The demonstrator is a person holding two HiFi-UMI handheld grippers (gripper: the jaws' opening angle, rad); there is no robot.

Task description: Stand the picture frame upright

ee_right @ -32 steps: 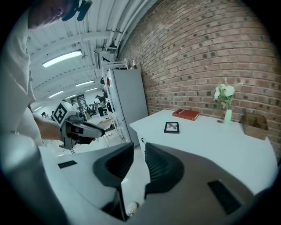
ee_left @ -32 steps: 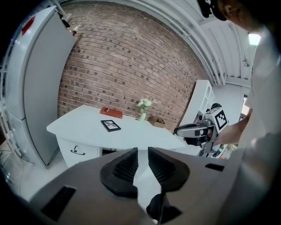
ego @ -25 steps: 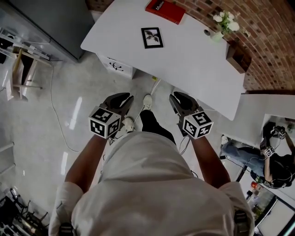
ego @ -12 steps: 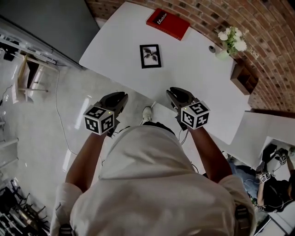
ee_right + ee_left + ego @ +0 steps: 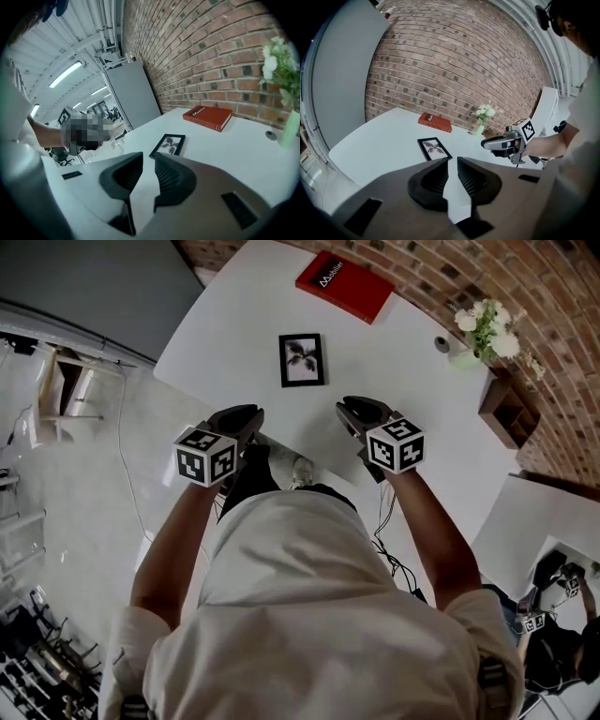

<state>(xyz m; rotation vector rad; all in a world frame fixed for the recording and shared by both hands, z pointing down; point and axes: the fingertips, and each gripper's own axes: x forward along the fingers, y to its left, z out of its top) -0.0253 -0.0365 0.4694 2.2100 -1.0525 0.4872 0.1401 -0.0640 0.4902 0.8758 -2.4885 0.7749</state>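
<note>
The black picture frame point(image 5: 302, 360) lies flat, face up, on the white table point(image 5: 230, 324), with a leaf print in it. It also shows in the left gripper view point(image 5: 434, 148) and the right gripper view point(image 5: 168, 144). My left gripper point(image 5: 246, 413) hangs at the table's near edge, short of the frame and to its left. Its jaws point(image 5: 453, 161) have just been closing a little and stand slightly apart with nothing between them. My right gripper point(image 5: 361, 405) is over the near edge to the frame's right, its jaws point(image 5: 148, 157) open and empty.
A red book point(image 5: 344, 285) lies beyond the frame by the brick wall. A vase of white flowers point(image 5: 483, 329), a small round object point(image 5: 442, 343) and a wooden box point(image 5: 512, 412) stand at the right. A grey cabinet point(image 5: 84, 277) is at the left; cables run on the floor.
Both grippers have moved forward from over the floor to the table's near edge, closer to the frame. The frame has not moved on the table.
</note>
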